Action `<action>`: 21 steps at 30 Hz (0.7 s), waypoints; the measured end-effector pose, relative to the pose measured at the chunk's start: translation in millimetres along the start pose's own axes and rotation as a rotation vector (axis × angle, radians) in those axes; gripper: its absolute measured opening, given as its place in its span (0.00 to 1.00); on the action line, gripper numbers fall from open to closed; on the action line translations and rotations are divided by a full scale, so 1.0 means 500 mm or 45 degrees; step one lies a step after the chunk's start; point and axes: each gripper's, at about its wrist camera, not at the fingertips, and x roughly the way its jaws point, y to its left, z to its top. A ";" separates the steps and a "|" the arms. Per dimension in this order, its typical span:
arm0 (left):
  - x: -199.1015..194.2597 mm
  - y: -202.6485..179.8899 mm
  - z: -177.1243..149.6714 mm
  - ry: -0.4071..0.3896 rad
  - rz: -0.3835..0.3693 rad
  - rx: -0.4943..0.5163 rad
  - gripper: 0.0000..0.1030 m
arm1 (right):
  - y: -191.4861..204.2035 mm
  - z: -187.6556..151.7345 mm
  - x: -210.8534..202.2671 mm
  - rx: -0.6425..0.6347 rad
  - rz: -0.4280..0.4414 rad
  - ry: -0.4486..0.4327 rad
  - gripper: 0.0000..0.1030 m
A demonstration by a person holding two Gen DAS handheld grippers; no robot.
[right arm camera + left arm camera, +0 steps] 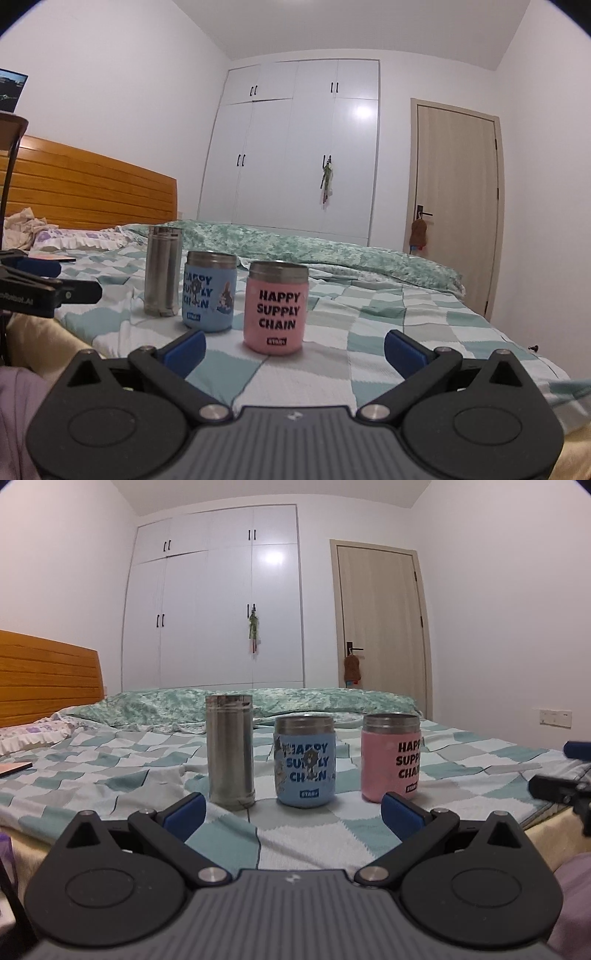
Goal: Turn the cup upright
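Three cups stand in a row on the checked bedspread. A tall steel cup (230,750) (163,271) is on the left, a blue "Happy Supply Chain" cup (305,761) (209,292) in the middle, and a pink one (391,757) (276,308) on the right. All three stand on end with their steel rims up. My left gripper (293,814) is open and empty, just short of the steel and blue cups. My right gripper (295,350) is open and empty, just short of the pink cup. The left gripper also shows at the left edge of the right wrist view (48,284).
The bed (388,332) has a wooden headboard (48,675) on the left, a green quilt (258,701) rolled behind the cups, and pillows at far left. A flat booklet (14,768) lies on the bedspread. White wardrobes and a door stand behind.
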 end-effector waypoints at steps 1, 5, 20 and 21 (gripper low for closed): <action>-0.001 -0.002 -0.008 0.002 0.006 0.000 1.00 | 0.000 -0.002 -0.004 -0.003 -0.003 -0.008 1.00; 0.000 -0.001 -0.023 0.019 0.031 -0.008 1.00 | -0.001 -0.010 -0.009 -0.012 -0.023 -0.015 1.00; -0.014 -0.005 -0.032 0.003 0.078 0.013 1.00 | -0.001 -0.015 -0.013 -0.009 -0.031 -0.022 1.00; -0.014 -0.006 -0.032 0.003 0.078 0.012 1.00 | -0.001 -0.015 -0.013 -0.010 -0.032 -0.022 1.00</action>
